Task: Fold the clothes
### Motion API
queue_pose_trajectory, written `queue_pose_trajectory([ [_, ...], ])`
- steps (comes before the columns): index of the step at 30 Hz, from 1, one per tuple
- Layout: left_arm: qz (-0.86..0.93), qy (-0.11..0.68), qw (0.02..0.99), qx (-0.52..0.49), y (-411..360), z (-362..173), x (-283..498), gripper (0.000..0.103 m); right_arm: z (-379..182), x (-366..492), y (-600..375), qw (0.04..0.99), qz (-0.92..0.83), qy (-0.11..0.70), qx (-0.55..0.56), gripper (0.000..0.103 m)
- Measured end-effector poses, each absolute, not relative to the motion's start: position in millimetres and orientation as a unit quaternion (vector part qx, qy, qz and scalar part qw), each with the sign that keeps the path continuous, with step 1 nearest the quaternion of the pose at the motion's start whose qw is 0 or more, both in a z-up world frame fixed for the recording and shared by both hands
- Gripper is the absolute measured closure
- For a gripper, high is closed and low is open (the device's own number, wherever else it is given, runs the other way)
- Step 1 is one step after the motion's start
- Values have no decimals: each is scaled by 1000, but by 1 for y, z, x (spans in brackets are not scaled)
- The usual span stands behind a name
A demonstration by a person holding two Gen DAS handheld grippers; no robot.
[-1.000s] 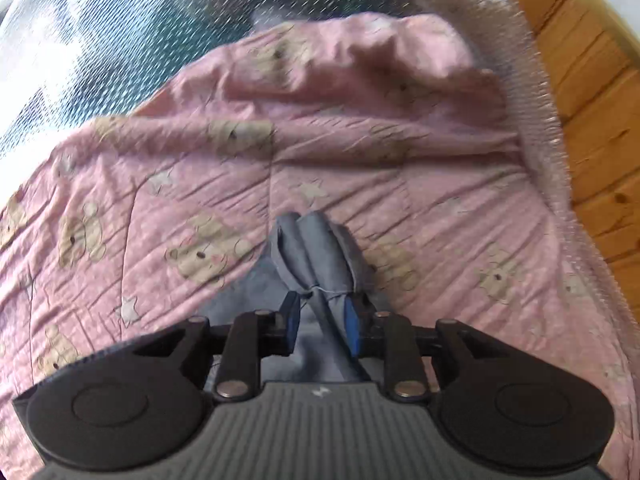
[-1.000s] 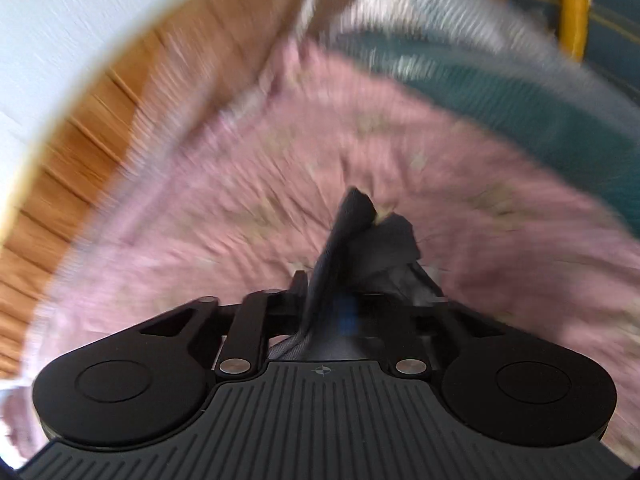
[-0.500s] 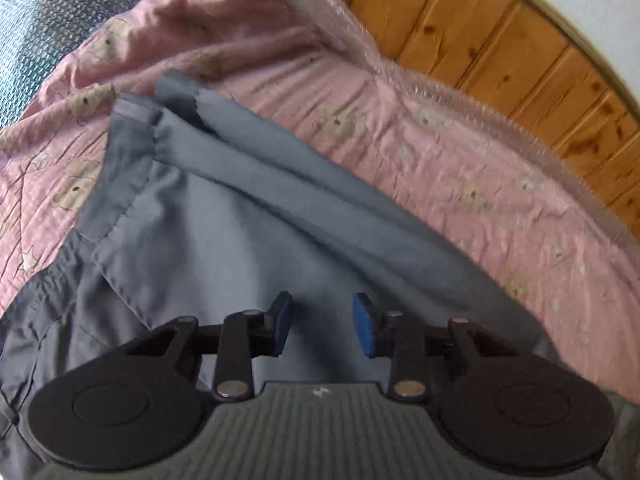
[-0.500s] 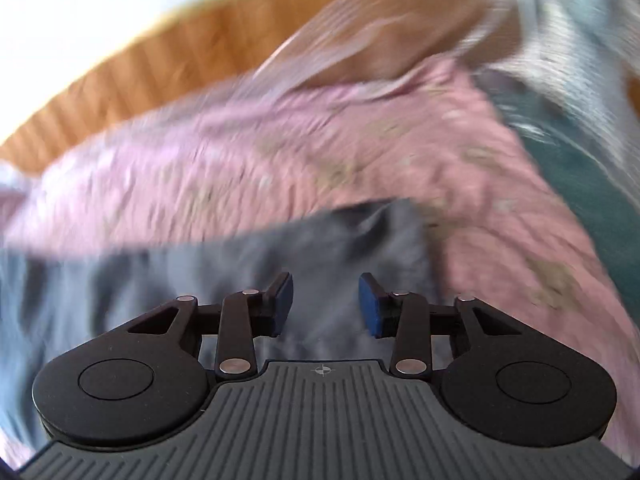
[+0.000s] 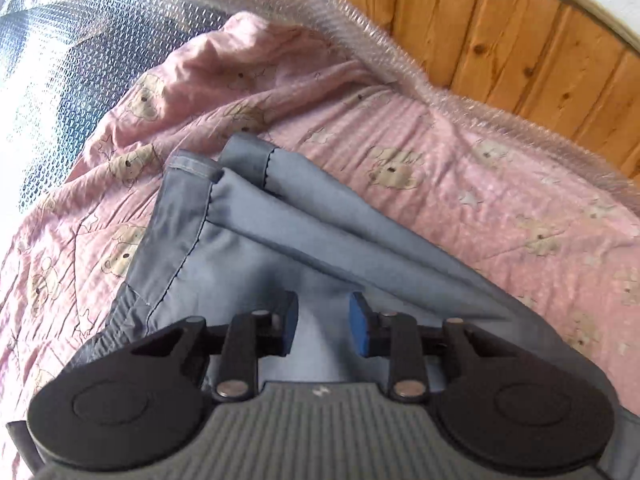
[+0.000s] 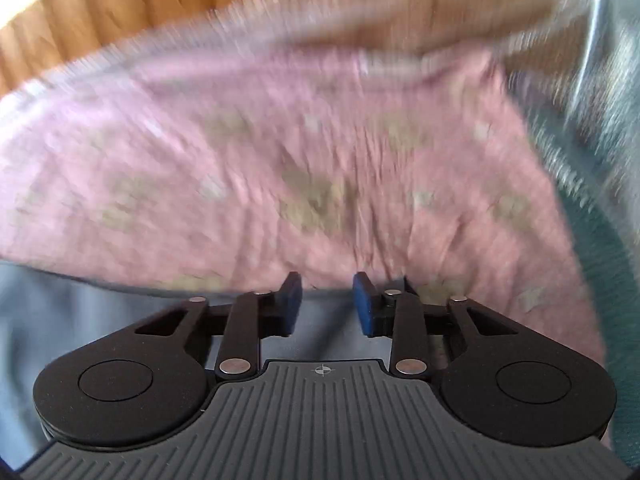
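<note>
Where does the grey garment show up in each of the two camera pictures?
Left wrist view: the grey garment fills the centre and lower middle, its hemmed end pointing to the upper left.
Right wrist view: grey garment only at the lower left, blurred.
Shared landmark: the pink bear-print quilt beneath it.

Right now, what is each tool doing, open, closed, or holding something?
Left tool: open, nothing held; the grey garment lies under it.
Right tool: jaws apart and closing, nothing gripped, over the garment's edge on the pink bedspread.
</note>
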State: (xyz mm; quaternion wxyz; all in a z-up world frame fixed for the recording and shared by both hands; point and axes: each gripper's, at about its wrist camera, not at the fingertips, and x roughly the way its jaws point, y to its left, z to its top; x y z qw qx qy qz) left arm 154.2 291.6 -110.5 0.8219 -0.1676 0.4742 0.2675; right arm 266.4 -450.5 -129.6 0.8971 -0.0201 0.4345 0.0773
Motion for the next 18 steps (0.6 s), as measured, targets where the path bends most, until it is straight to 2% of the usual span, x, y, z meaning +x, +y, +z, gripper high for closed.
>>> queue_pose_trajectory([
  [2,254,466,831,-170,299,-104,123,66,-117,223,-441,897,125,424,11,68],
  [4,259,475,824,-169,311,-110,97,65,-134,192,-432,882,137,451,-2,68],
  [6,299,498,797,-167,340,-129,74,68,-168,180,-441,864,83,496,-17,68],
  [9,318,478,791,-210,380,-129,36,70,-177,170,-461,872,-36,487,4,70],
  [10,312,464,801,-215,386,-122,24,69,-168,169,-455,871,-70,486,1,69],
  [11,306,457,808,-211,389,-115,13,63,-154,166,-444,880,-77,470,0,68],
  [12,300,450,815,-206,391,-108,2,56,-137,163,-426,890,-63,451,-2,63],
  [13,294,444,822,-201,394,-101,-9,53,-121,158,-403,899,-44,436,-9,60],
  [18,276,438,828,-216,402,-91,-77,50,-64,129,-240,916,117,378,-68,45],
])
